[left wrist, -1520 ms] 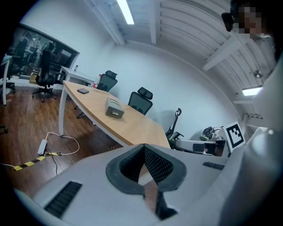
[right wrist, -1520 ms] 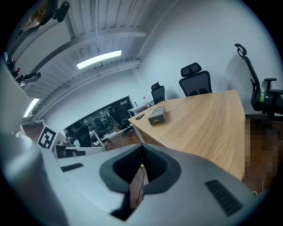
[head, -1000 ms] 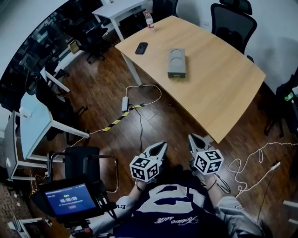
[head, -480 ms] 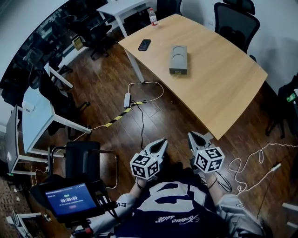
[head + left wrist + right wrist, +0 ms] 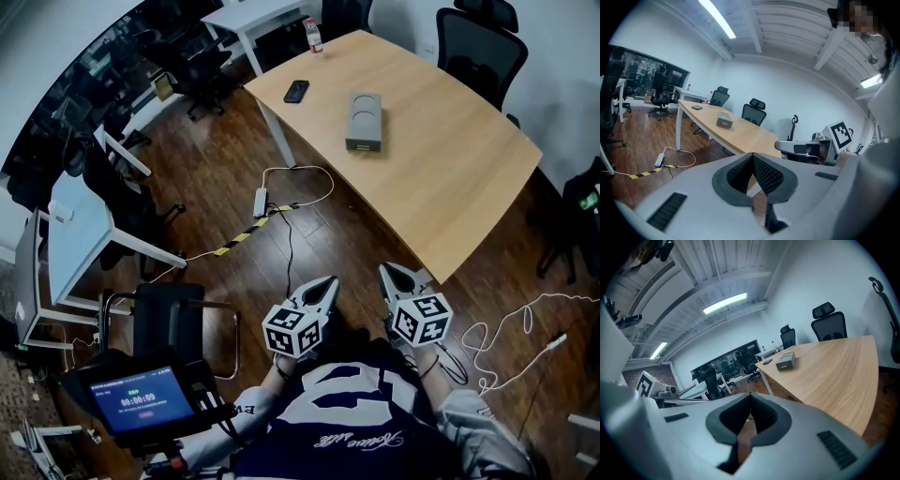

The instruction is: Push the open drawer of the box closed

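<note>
The grey box (image 5: 364,122) lies on the wooden table (image 5: 450,178), far ahead of both grippers. It also shows small in the left gripper view (image 5: 724,122) and in the right gripper view (image 5: 786,362). The drawer is too small to make out. My left gripper (image 5: 325,284) and right gripper (image 5: 388,274) hang close to my body over the floor, short of the table's near corner. Each pair of jaws is pressed together with nothing between them, as the left gripper (image 5: 753,157) and right gripper (image 5: 750,399) show in their own views.
A black phone (image 5: 296,91) and a bottle (image 5: 313,37) sit at the table's far end. Office chairs (image 5: 478,42) stand behind it. Cables and a power strip (image 5: 261,201) lie on the dark wood floor. A chair and a screen (image 5: 141,403) are at my left.
The head view has drifted slightly, so the table and box sit a little further right and up. Both grippers stay shut in the same place near my body.
</note>
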Action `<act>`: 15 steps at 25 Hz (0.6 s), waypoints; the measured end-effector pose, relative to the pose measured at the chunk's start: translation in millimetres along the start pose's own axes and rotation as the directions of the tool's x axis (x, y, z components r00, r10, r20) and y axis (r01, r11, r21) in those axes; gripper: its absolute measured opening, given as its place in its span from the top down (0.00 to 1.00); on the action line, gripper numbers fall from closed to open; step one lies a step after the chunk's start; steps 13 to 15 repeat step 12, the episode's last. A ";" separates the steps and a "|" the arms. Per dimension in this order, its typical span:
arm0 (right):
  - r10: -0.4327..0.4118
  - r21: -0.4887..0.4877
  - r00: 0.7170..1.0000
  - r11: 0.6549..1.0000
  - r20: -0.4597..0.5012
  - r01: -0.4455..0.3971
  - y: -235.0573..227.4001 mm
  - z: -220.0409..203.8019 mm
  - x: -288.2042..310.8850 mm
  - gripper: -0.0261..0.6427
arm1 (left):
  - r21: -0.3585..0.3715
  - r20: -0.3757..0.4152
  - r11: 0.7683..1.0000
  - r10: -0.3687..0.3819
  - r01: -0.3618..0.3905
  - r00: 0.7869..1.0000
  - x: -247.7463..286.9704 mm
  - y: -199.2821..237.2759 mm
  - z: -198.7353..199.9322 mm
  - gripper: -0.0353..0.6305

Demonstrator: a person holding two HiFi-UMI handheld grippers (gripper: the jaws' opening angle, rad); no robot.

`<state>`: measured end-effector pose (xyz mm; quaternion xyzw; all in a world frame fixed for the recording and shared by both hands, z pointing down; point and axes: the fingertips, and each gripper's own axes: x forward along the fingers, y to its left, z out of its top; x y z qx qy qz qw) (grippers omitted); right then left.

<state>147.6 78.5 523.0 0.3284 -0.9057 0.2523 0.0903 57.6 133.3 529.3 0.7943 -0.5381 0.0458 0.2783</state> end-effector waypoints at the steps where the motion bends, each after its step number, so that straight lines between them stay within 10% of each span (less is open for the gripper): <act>1: 0.000 -0.001 1.000 1.000 -0.001 0.000 -0.2 0.2 -0.3 0.97 | 0.000 -0.001 1.000 -0.001 0.001 1.000 0.3 -0.4 0.1 0.95; 15: -0.012 -0.008 1.000 1.000 -0.008 0.012 -2.4 -2.0 -5.4 0.97 | -0.001 -0.006 1.000 -0.009 0.009 1.000 1.7 -3.7 -0.2 0.95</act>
